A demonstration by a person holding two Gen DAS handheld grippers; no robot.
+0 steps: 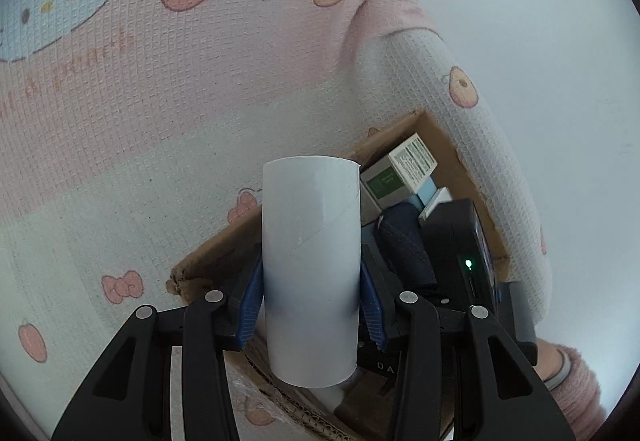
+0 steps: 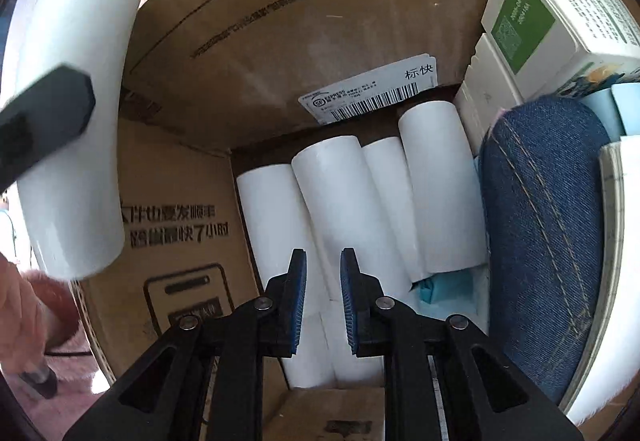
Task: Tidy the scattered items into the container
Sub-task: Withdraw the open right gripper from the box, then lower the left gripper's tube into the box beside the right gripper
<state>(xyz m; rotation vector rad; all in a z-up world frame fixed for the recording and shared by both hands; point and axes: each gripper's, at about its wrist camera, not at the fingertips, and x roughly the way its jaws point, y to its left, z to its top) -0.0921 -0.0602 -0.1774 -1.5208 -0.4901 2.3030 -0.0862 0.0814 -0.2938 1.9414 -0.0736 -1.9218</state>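
Pink-and-white waffle-textured bedding, printed with cartoon cats, peaches and bows, fills the left wrist view from nine o'clock round to two o'clock. At the centre of that view a white cardboard tube is seen clamped upright between the blue pads of the left gripper, its lower end reaching past the fingers toward six o'clock. Behind it, from seven o'clock to three o'clock, the rim of a brown cardboard box is visible. Toward two o'clock of the tube a white carton with a green label is seen inside the box, with a denim item just below it and the black body of the other gripper, showing a green light, at four o'clock.

What lies on the box floor is shown only by the right wrist view. At nine o'clock there, the held tube appears above the box wall with a black finger across it. At the centre, four white tubes are seen lying side by side on the floor, touching. The right gripper is held over them with its fingers slightly apart and nothing between them. At three o'clock the denim item is packed against the tubes, with the green-labelled carton at one o'clock.
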